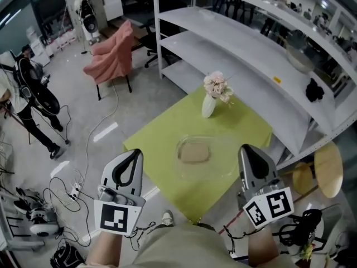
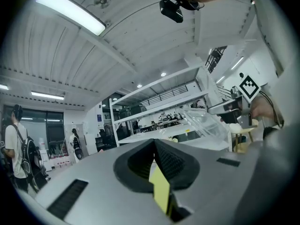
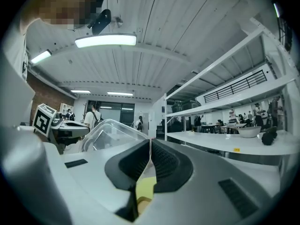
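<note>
Far left, floor: person with backpack, pink-draped chair beyond. Left hand-held gripper at near-left edge of green surface. Left gripper view: pads pressed together, clenched on nothing, green strip under seam. Clear bowl mid-surface, between both grippers, untouched. Tan contents seen from head view only; gripper views give bare clear dome. Flower vase behind bowl. Right hand-held gripper at near-right edge, likewise clenched, empty. White shelves far right.

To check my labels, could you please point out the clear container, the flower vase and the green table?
clear container [image 1: 221, 162]: head view, bare right part.
flower vase [image 1: 208, 106]: head view, white body.
green table [image 1: 156, 144]: head view, bare left part.
</note>
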The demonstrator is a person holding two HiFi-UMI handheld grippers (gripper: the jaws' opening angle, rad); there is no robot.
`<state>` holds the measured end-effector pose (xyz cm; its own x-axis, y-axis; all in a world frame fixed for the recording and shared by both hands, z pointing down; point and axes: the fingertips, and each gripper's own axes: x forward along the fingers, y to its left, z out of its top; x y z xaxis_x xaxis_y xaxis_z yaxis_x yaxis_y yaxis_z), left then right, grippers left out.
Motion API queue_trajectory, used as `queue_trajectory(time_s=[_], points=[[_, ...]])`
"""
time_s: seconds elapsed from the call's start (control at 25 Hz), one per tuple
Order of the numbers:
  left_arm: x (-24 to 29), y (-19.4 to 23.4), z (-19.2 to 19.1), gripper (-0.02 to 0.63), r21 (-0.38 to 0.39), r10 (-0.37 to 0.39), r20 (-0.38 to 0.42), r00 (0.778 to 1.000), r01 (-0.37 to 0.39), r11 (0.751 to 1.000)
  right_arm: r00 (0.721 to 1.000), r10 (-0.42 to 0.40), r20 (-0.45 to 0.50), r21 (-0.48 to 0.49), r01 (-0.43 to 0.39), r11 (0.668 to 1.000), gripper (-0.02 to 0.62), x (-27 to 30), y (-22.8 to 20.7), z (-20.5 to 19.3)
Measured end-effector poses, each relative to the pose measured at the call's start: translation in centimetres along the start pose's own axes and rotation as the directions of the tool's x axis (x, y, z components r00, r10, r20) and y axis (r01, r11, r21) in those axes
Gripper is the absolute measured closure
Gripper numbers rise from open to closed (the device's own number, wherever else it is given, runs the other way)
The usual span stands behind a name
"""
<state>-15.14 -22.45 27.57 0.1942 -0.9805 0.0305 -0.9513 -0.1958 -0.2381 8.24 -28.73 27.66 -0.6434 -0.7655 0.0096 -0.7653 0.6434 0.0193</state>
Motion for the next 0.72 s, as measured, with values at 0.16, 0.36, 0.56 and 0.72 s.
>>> queue_trajectory(time_s=[0.16,0.36,0.56,0.72], points=[[-0.8,-1.0,-1.2,0.6,0.01,-0.017,-0.025,1.0,0.017,1.0,0.999,0.009,-0.041,-0.012,-0.009,1.0,0.577,-0.8,1.0,-1.6],[-1.4,-1.4,-1.8,0.6,0.011,-0.028,-0.038,0.999,0.028,1.0,0.998,0.019,-0.067,0.0,-0.019,1.0,0.577,-0.9,1.8,-2.6],[-1.8,-1.7,-1.7,0.6,0.003,-0.033,-0.033,0.999,0.033,0.999,0.998,0.011,-0.057,-0.03,-0.013,0.999,0.577,-1.2,2.1,-2.3],[-2.1,-2.2,-1.5,0.6,0.011,-0.04,-0.029,0.999,0.041,0.999,0.999,0.011,-0.049,-0.041,-0.013,0.999,0.577,-1.6,2.3,-2.1]])
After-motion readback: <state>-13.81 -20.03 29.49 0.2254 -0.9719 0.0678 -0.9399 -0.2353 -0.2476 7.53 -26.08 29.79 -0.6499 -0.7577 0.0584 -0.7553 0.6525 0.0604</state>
